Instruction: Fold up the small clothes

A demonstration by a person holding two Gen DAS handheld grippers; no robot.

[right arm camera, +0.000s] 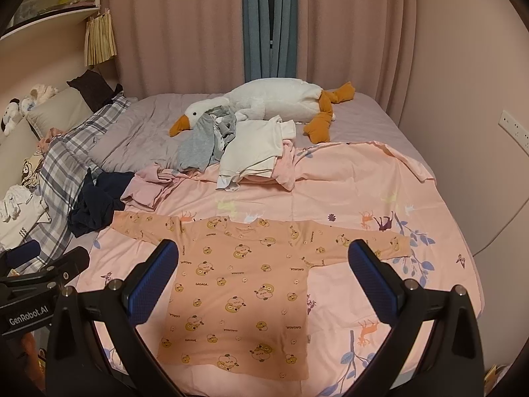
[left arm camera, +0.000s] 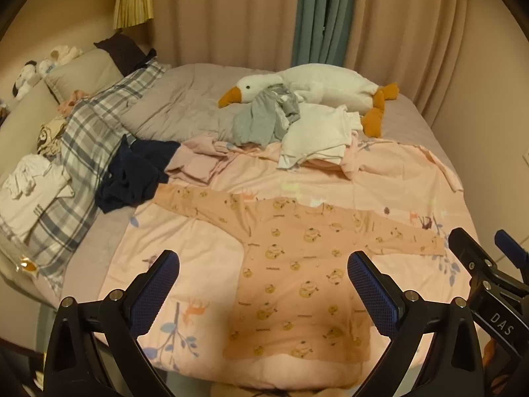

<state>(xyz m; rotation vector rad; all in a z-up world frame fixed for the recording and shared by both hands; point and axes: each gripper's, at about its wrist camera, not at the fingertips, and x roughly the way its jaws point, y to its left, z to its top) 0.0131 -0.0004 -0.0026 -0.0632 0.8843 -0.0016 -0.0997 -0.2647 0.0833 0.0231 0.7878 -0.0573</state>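
Observation:
A small orange long-sleeved shirt [left arm camera: 297, 284] printed with cartoon bears lies spread flat, sleeves out, on the pink bedsheet [left arm camera: 205, 264]. The right wrist view shows the same orange shirt [right arm camera: 238, 291] on the pink bedsheet [right arm camera: 347, 205]. My left gripper [left arm camera: 263, 261] hovers above the shirt's body, open, with nothing between its blue pads. My right gripper [right arm camera: 263, 251] likewise hangs open and empty over the shirt. The right gripper's black frame [left arm camera: 486, 284] shows at the right edge of the left wrist view, and the left gripper's frame [right arm camera: 43, 274] shows at the left of the right wrist view.
Further back lie a grey garment [right arm camera: 201, 142], a white garment [right arm camera: 254, 145], a dark navy one [right arm camera: 96, 201] and a crumpled pink one [right arm camera: 148, 188]. A big white goose plush [right arm camera: 264, 102] rests by the curtains. Plaid bedding [right arm camera: 66, 162] and folded white clothes [right arm camera: 20, 218] lie left.

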